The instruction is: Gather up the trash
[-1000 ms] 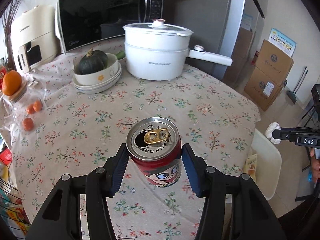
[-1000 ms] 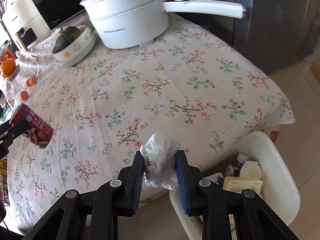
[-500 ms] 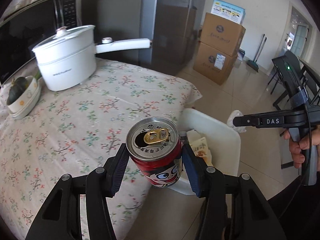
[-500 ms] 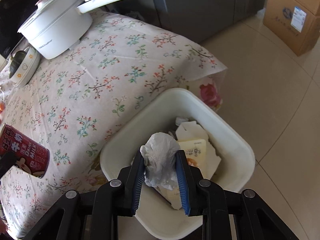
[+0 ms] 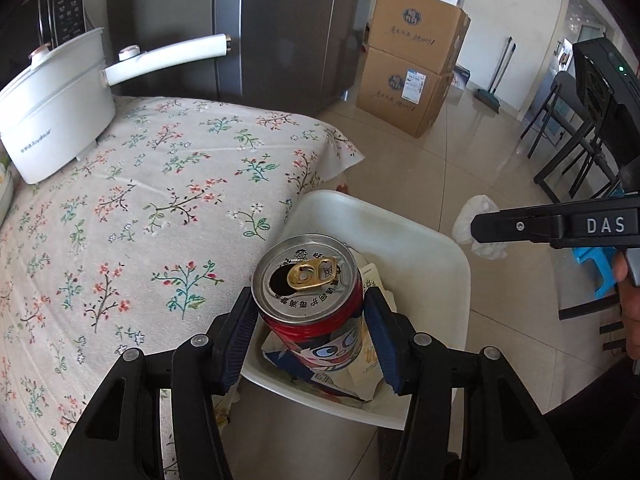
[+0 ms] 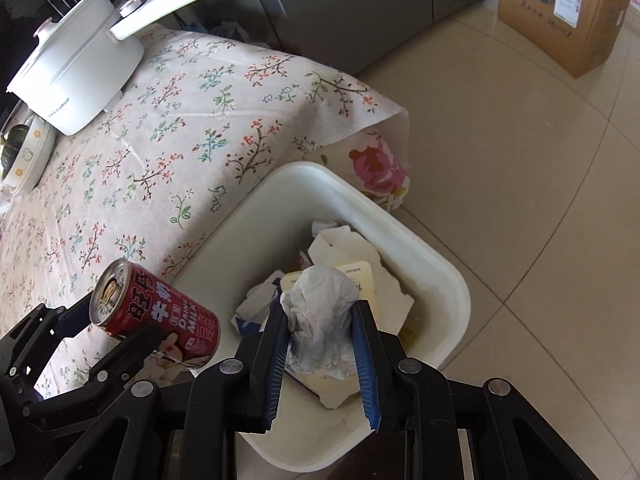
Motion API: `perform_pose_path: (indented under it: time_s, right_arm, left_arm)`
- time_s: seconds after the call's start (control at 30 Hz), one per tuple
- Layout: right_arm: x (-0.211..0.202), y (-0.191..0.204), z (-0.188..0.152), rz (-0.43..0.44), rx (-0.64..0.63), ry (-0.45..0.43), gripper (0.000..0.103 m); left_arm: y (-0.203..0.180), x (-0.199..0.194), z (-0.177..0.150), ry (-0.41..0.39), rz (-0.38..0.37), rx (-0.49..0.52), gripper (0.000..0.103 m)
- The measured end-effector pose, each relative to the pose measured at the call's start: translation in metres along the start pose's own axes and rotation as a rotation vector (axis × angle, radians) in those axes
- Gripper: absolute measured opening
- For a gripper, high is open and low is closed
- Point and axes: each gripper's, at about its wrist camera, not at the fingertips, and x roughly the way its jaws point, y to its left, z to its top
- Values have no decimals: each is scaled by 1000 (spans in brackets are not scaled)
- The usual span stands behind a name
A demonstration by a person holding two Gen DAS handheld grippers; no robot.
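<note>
My left gripper point(image 5: 310, 334) is shut on a red drink can point(image 5: 310, 304) with an open gold tab, held above the near rim of a white trash bin point(image 5: 420, 240). The can also shows in the right wrist view point(image 6: 156, 320), tilted. My right gripper point(image 6: 320, 352) is shut on a crumpled white tissue point(image 6: 320, 304) and holds it over the bin point(image 6: 440, 264), which holds paper and cartons. The tissue also shows in the left wrist view point(image 5: 478, 226).
The bin stands on the tiled floor beside a table with a floral cloth point(image 5: 160, 208). A white pot with a long handle point(image 5: 56, 104) sits at the table's far side. Cardboard boxes point(image 5: 412, 68) and a dark fridge point(image 5: 280, 28) stand behind.
Both grippers have swung from over the table to over the trash bin, still holding the can and the tissue. The right gripper's jaws look slightly wider.
</note>
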Motion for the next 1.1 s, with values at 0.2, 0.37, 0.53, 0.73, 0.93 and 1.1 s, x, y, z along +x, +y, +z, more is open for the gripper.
perform_pose_path:
  time_s: [0.2, 0.37, 0.53, 0.73, 0.93, 1.1]
  right_arm:
    - [-4, -12, -1, 1, 19, -7, 29]
    - [0, -17, -3, -8, 31, 12, 29]
    - [8, -7, 0, -4, 24, 27, 30]
    - [13, 12, 1, 12, 49, 42, 69]
    - [-2, 33, -6, 20, 29, 12, 75]
    - [-28, 56, -16, -14, -41, -58, 77]
  left_arm:
    - [11, 0, 3, 20, 68, -24, 70]
    - [23, -32, -4, -9, 121, -38, 84]
    - [50, -71, -16, -34, 253, -121, 89]
    - [88, -114, -43, -68, 334, -274, 99]
    - [112, -151, -73, -99, 353, -412, 103]
    - [113, -185, -91, -146, 387, -427, 103]
